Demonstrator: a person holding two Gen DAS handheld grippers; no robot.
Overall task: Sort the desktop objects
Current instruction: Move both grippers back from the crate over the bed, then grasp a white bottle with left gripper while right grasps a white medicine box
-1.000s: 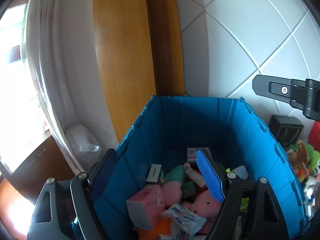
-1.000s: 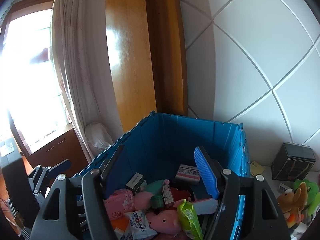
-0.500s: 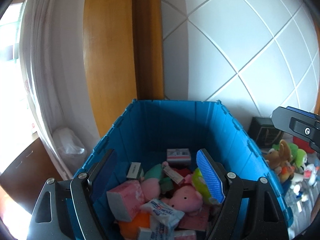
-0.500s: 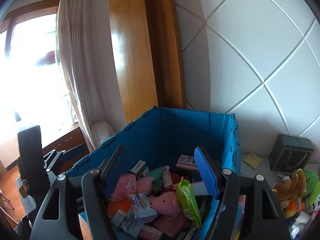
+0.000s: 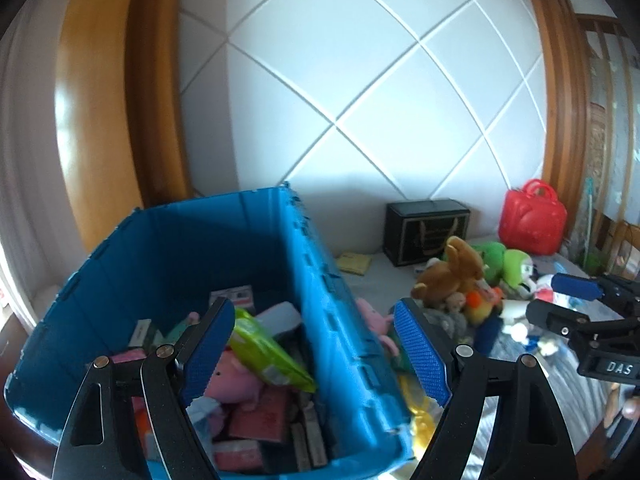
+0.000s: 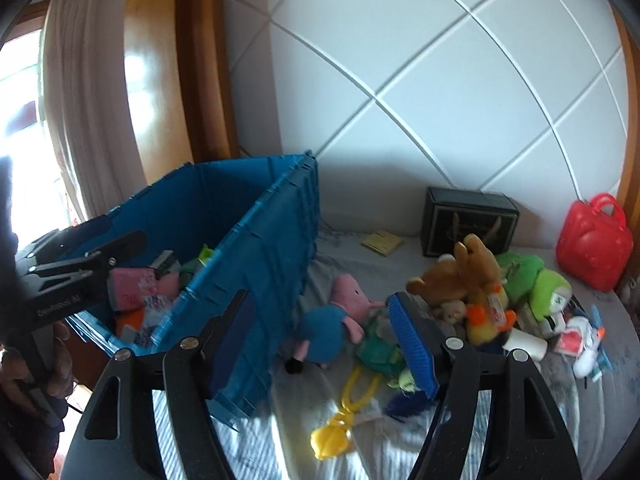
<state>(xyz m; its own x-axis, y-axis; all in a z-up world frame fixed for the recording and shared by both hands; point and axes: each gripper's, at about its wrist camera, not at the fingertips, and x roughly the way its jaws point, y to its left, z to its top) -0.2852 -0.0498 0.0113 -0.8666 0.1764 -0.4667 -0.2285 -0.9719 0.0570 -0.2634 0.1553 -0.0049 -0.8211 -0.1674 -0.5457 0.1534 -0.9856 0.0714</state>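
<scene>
A blue crate [image 5: 332, 320] [image 6: 272, 248] holds pink plush pigs, a green packet [image 5: 264, 352] and small boxes. My left gripper [image 5: 316, 348] stands open and empty, straddling the crate's right wall. My right gripper [image 6: 324, 344] is open and empty above the bed, over a pink pig plush in blue [image 6: 340, 316]. A heap of toys lies to the right: a brown bear [image 6: 468, 276] [image 5: 452, 272], a green plush [image 6: 536, 280], a yellow toy [image 6: 340, 424]. The right gripper shows open in the left wrist view [image 5: 560, 300]. The left one [image 6: 104, 240], also open, shows over the crate in the right wrist view.
A black box [image 6: 468, 220] and a red case [image 6: 592, 240] stand against the white panelled wall. A yellow pad [image 6: 380, 242] lies behind the crate. A hand [image 6: 52, 364] holds the left gripper's handle. Wooden frame and curtain lie left.
Both cameras have swung right, from looking into the crate to the toy heap on the bed. The right gripper has left the crate. Both stay open and empty.
</scene>
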